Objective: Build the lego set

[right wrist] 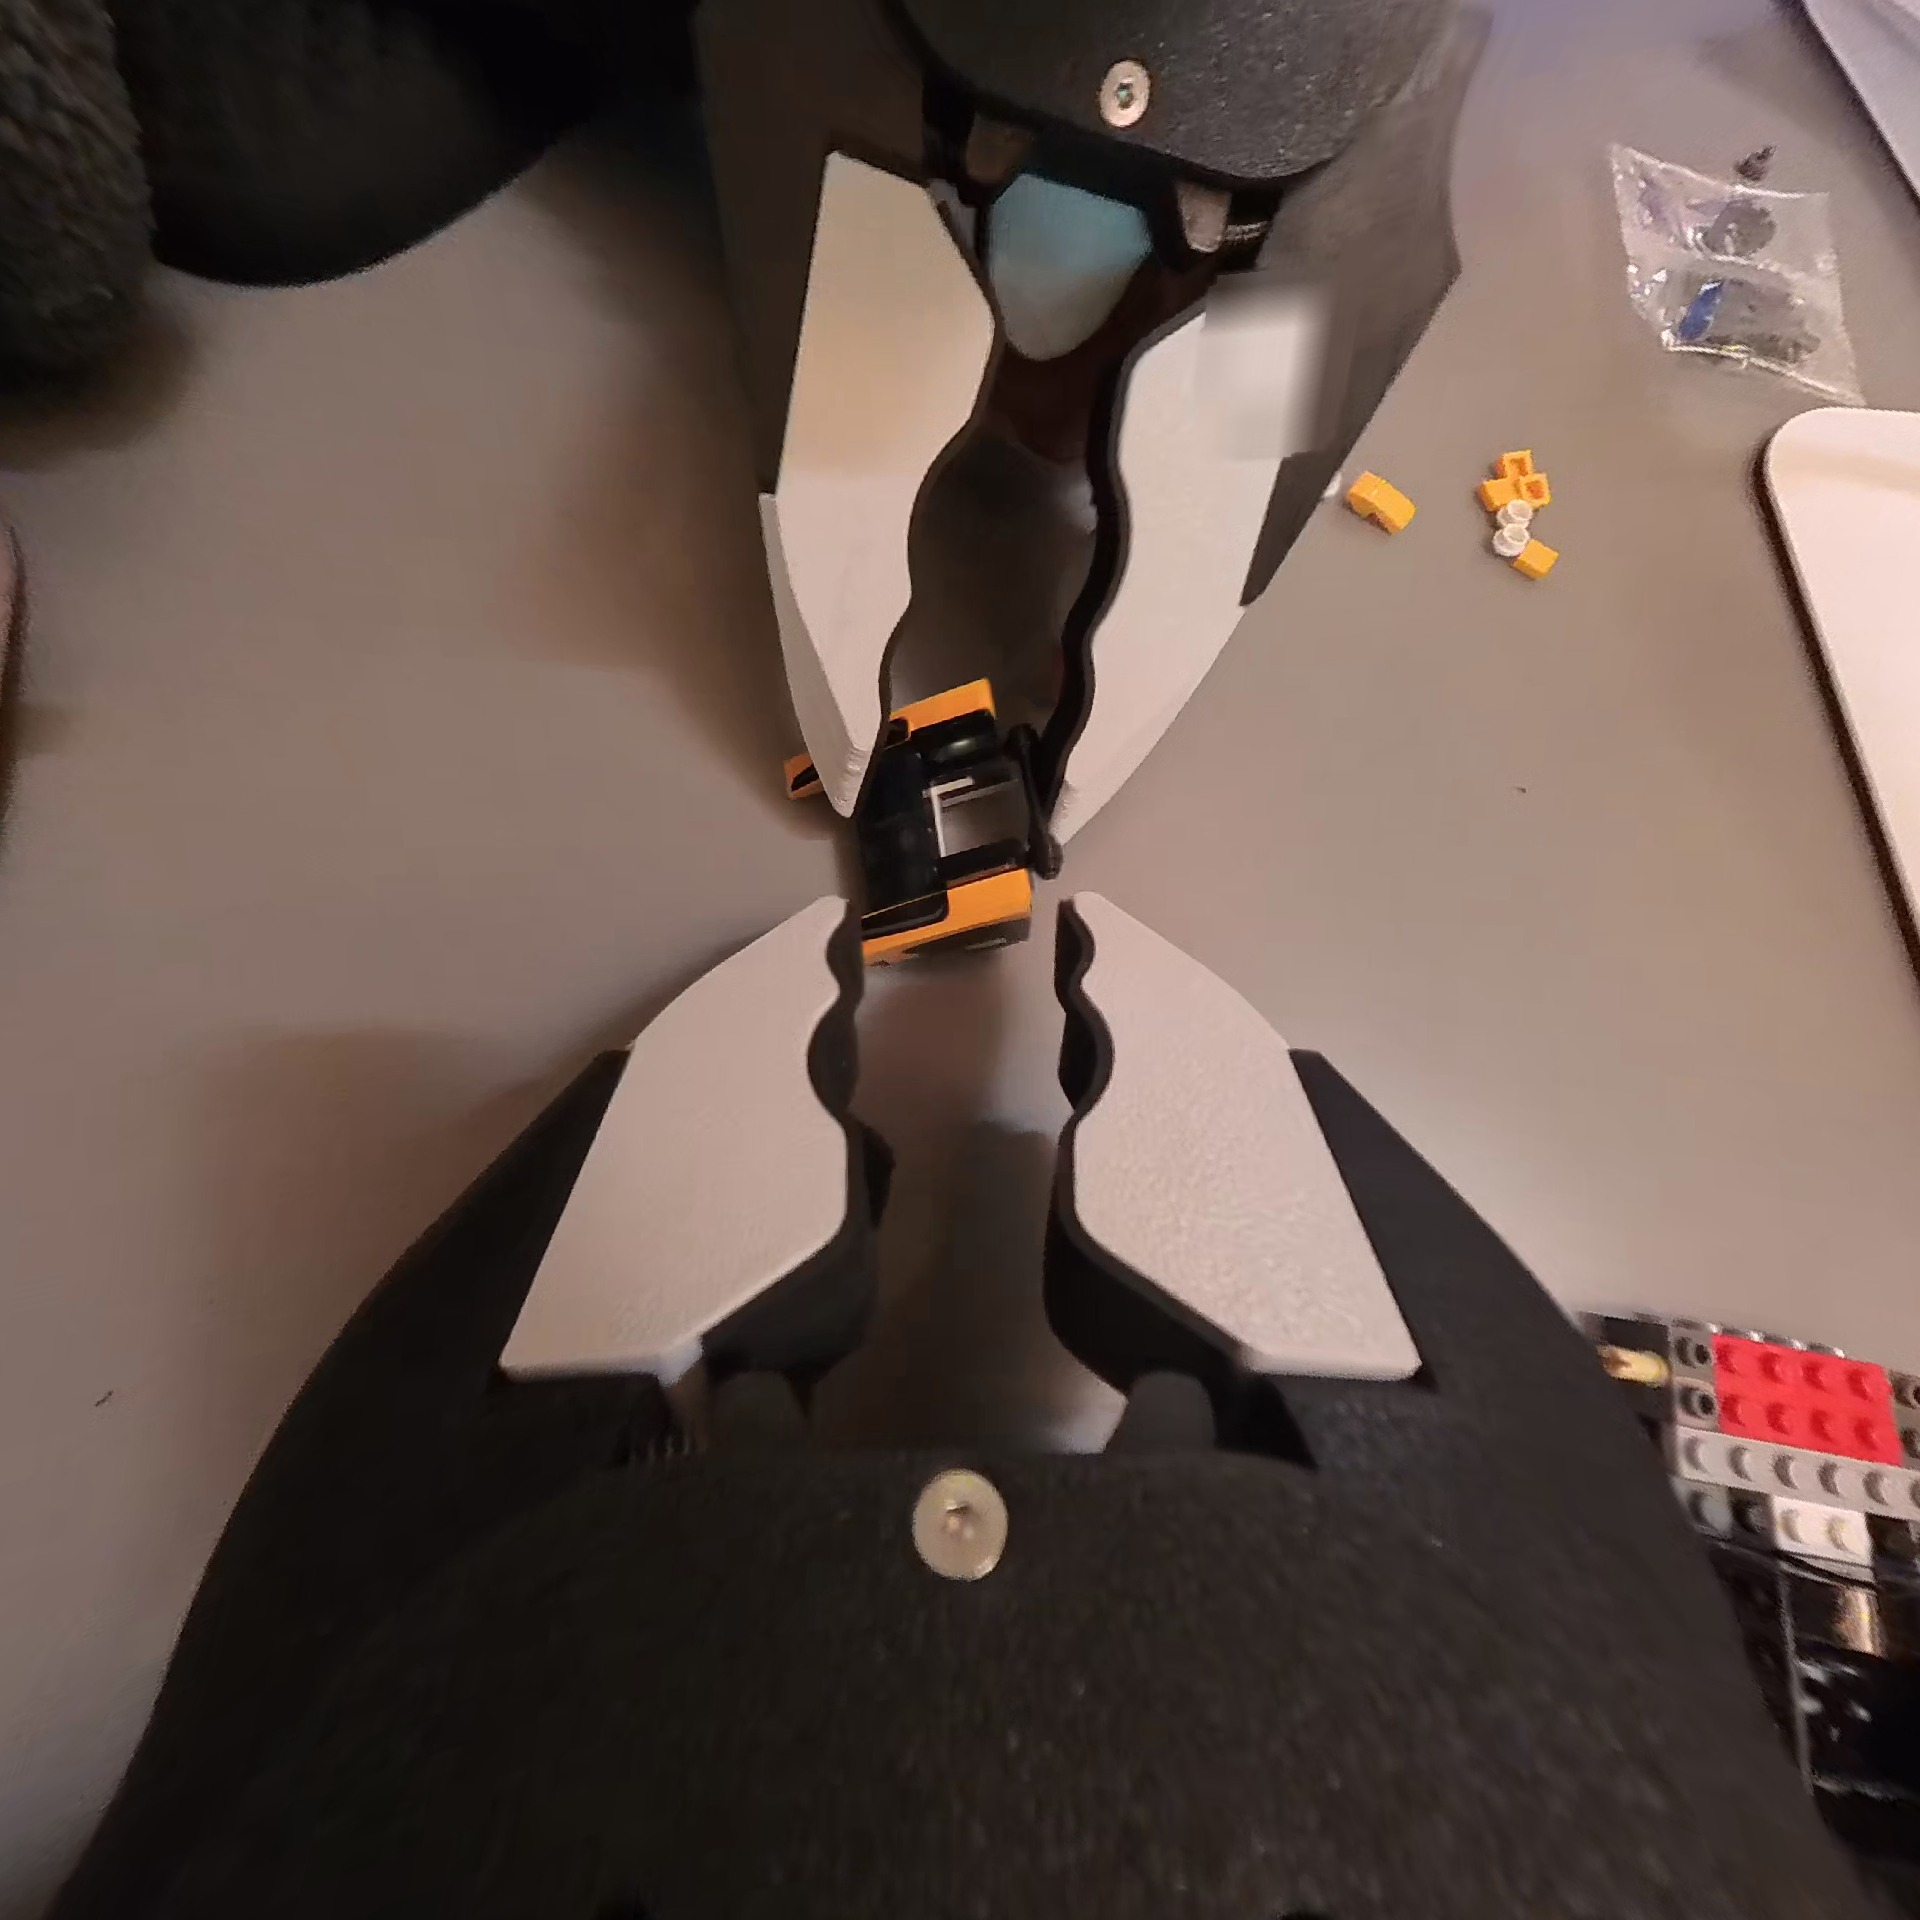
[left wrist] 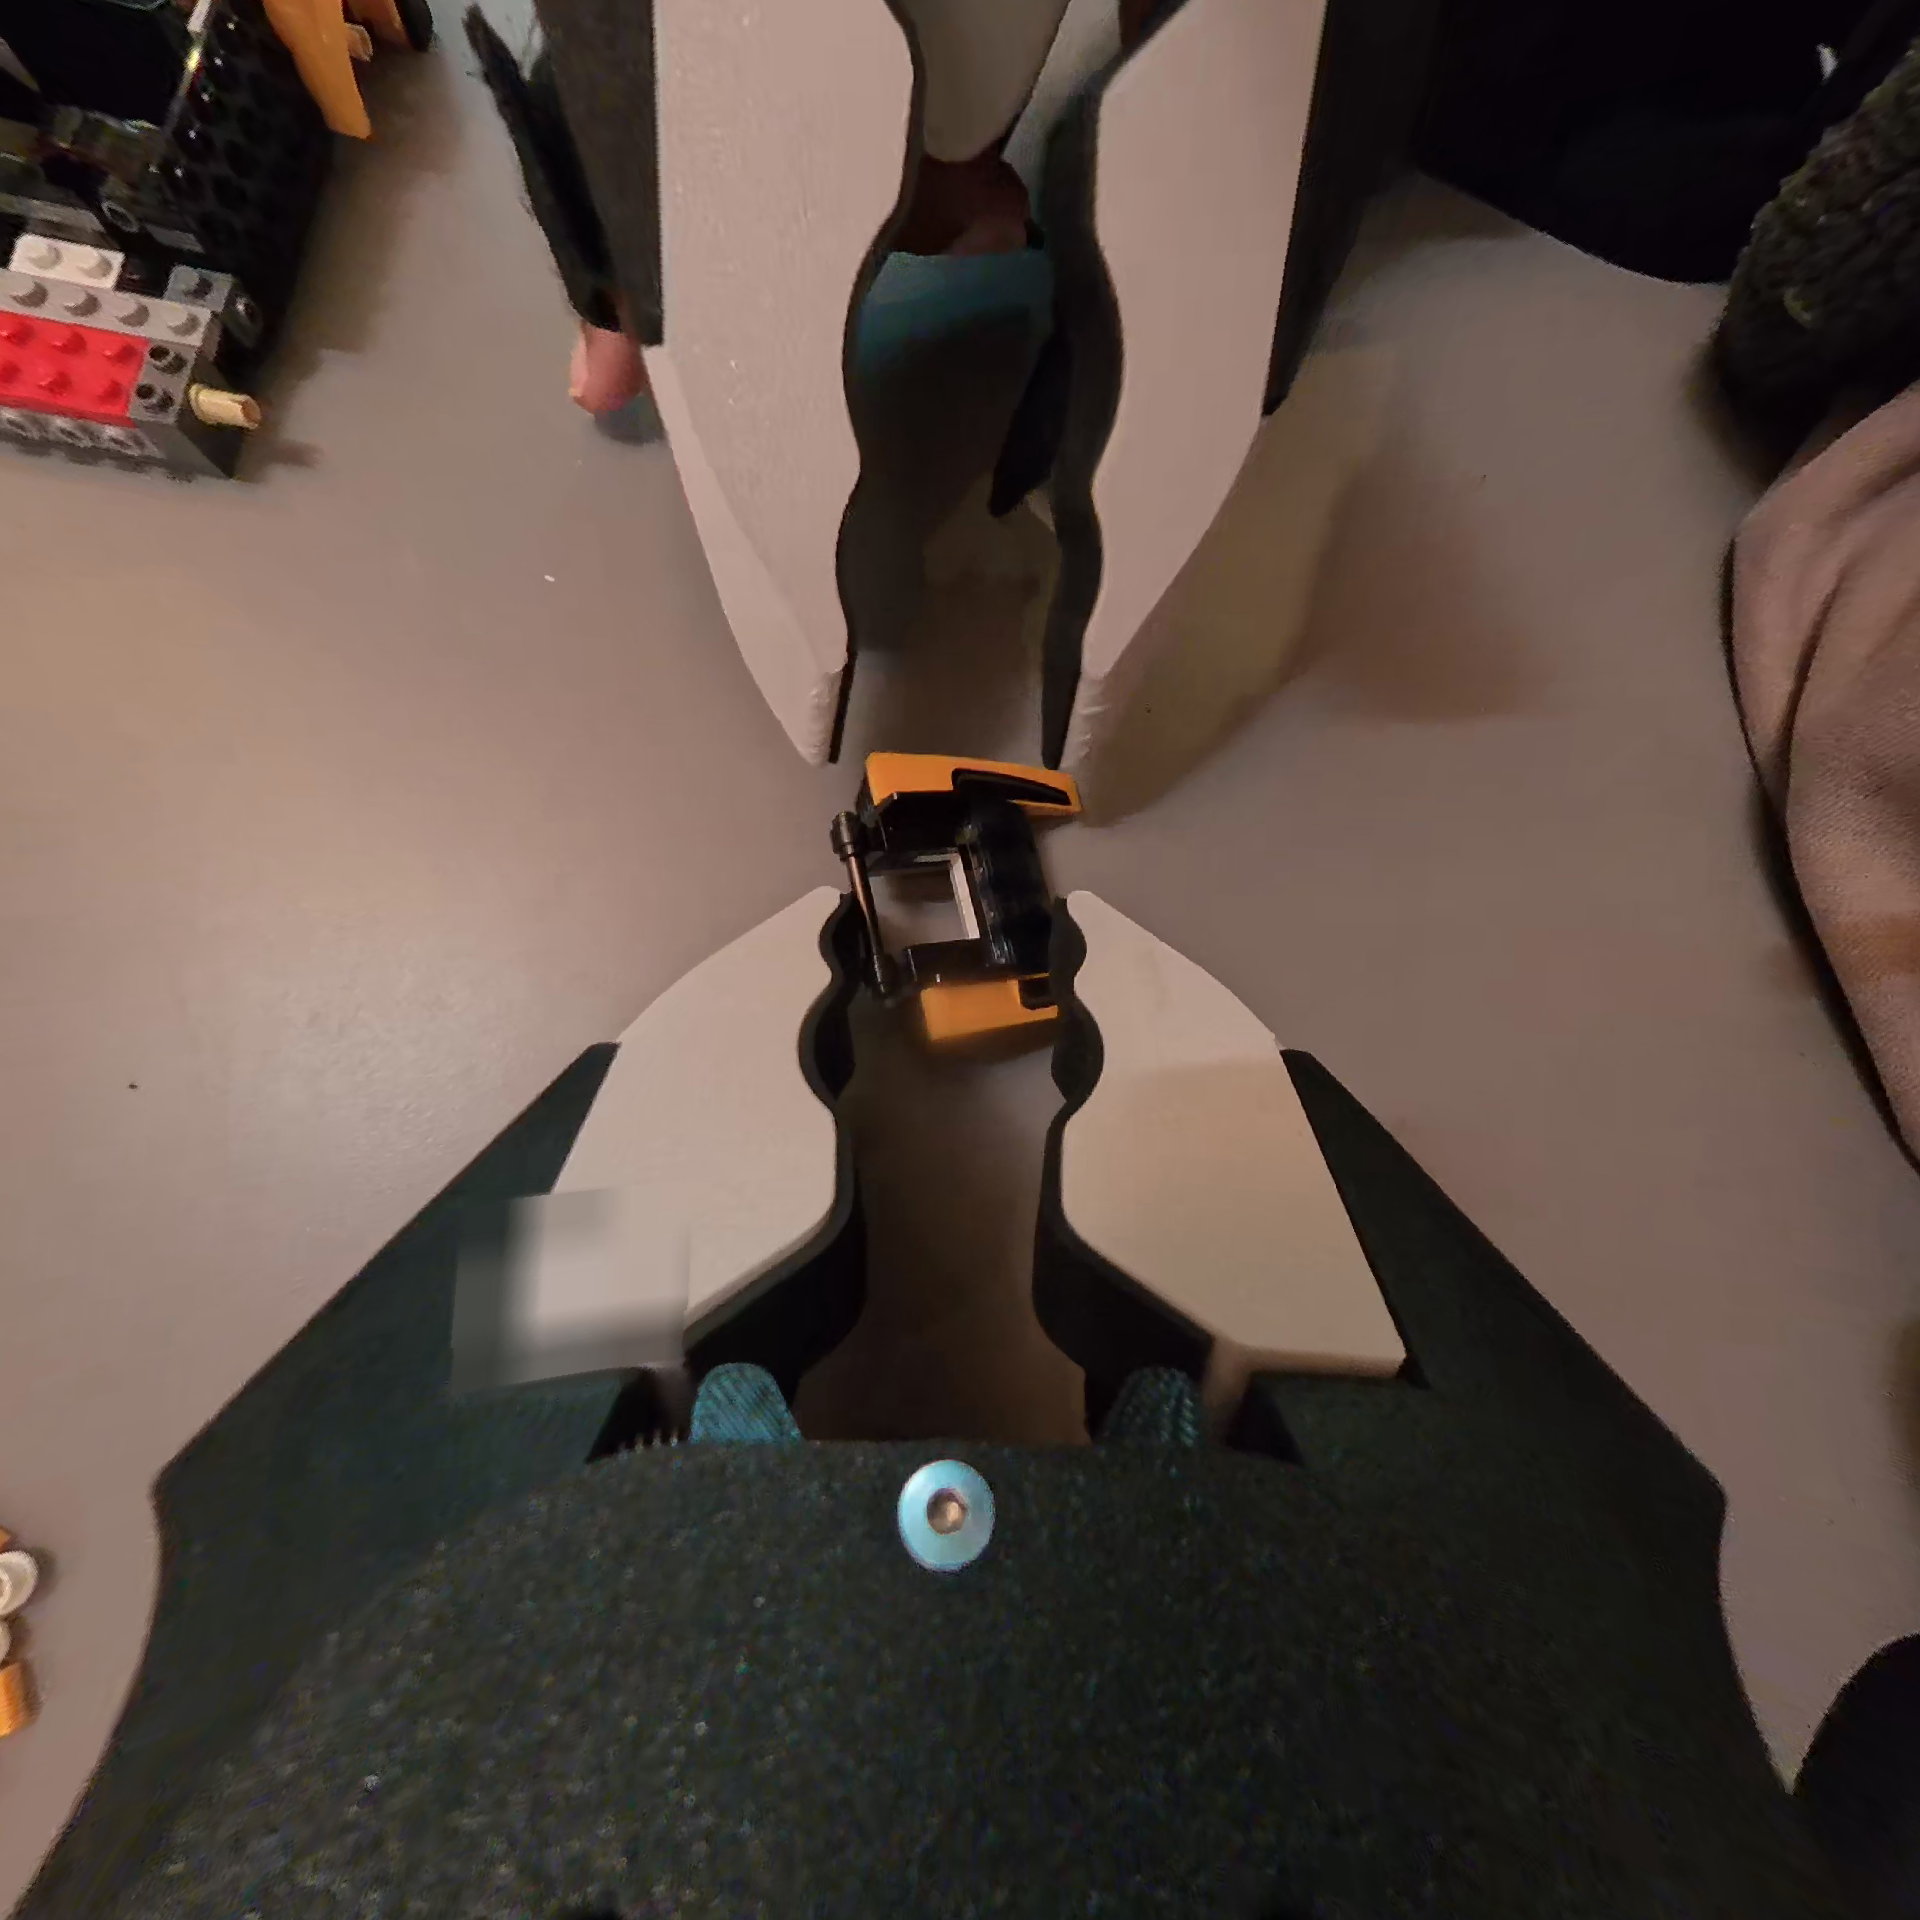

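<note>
A small black-and-orange lego assembly (left wrist: 977,1003) with a thin black bar on one side sits just above the grey table (left wrist: 312,831). My left gripper (left wrist: 954,904) is shut on its black middle. In the right wrist view the left gripper (right wrist: 956,810) comes in from the top, clamped on the same assembly (right wrist: 977,904). My right gripper (right wrist: 956,914) faces it, slightly open, its tips flanking the orange end with a small gap on one side. In the left wrist view the right gripper (left wrist: 951,758) reaches down from the top and its tips just meet the assembly's far orange end.
A larger lego build (right wrist: 1797,1403) with a red plate lies at the lower right; it also shows in the left wrist view (left wrist: 104,343). Loose orange and white pieces (right wrist: 1517,509), a plastic bag of parts (right wrist: 1735,260) and a white tray (right wrist: 1860,623) lie to the right. Dark fabric (left wrist: 1829,260) borders the table. My left and right fingertips are right by each other. It is some 15 cm from my right tips to the larger lego build (right wrist: 1797,1403).
</note>
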### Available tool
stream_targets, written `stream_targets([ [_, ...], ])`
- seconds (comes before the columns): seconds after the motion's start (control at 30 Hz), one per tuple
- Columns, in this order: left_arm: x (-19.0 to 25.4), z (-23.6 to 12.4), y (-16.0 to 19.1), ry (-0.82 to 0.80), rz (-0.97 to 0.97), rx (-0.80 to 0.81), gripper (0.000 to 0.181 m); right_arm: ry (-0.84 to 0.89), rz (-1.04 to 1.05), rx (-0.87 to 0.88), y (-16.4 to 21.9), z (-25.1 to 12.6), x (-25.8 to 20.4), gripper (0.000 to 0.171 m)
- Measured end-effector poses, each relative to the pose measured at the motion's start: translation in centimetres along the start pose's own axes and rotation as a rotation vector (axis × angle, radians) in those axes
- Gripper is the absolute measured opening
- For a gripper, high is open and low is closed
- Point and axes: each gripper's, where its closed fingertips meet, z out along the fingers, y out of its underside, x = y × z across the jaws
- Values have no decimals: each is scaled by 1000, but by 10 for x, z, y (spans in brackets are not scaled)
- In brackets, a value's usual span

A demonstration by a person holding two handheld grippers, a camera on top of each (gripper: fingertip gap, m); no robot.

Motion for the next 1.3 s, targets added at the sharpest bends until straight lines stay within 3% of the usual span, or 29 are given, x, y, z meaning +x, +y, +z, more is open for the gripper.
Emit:
stream_targets([
  [0.3,5,-1,-6,-100,149,-56,34,-30,75,57,-9,-4,1,9],
  [1.3,11,1,-3,-22,69,-58,33,-42,-50,72,-11,-8,-10,0],
])
